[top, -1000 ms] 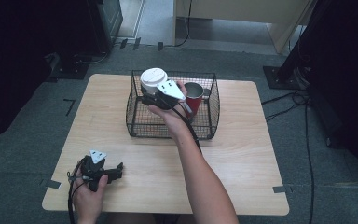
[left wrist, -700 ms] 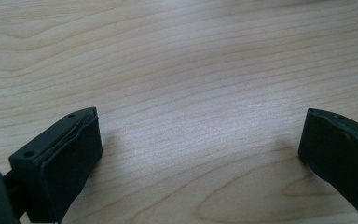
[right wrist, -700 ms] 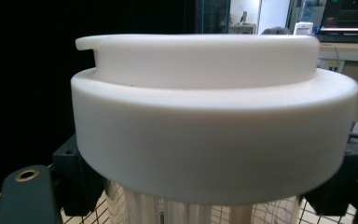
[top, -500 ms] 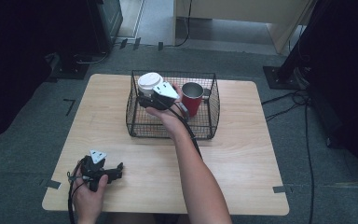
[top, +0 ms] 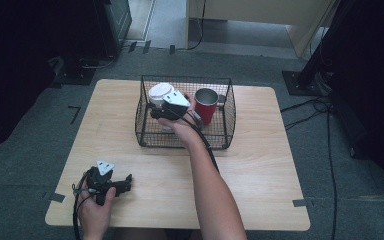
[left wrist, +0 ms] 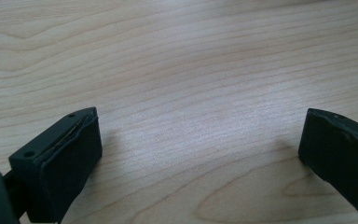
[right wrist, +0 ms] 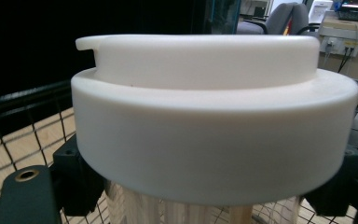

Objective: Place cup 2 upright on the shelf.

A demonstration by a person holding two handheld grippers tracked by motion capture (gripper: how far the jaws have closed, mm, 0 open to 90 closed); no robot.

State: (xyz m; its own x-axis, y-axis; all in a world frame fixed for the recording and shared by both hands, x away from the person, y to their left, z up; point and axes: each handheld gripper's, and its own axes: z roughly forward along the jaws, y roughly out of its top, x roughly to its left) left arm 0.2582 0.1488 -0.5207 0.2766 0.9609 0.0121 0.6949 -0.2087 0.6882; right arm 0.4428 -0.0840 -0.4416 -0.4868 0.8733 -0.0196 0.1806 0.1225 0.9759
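Placement is the step in hand, by my judgement: the right gripper (top: 166, 111) carries a lidded tumbler (top: 160, 95) inside the wire basket (top: 184, 142), jaws clamped on its shiny body just under the broad white lid (right wrist: 214, 135), as the right gripper view shows close up. A red mug (top: 206, 106) already stands upright in the basket's right half, just beside the tumbler and the hand. The tumbler sits in the left half; whether its base touches the basket floor I cannot tell, since the hand and gripper hide it.

The next move, as I read it, calls for setting the tumbler down level on the wire floor, clear of the red mug, and only then parting the jaws and lifting the hand straight up past the basket's rim without snagging the mesh or the trailing cable.

The bench (top: 260, 170) is pale wood with rounded corners, and the basket stands toward its far middle. Around it lies grey carpet, with dark equipment stands to the left and right, cables on the floor at right, and a light wooden cabinet beyond.

The left gripper (top: 111, 184) rests on the bench near its front left corner, held by the person's hand, with its jaws well apart over bare wood and nothing between them.
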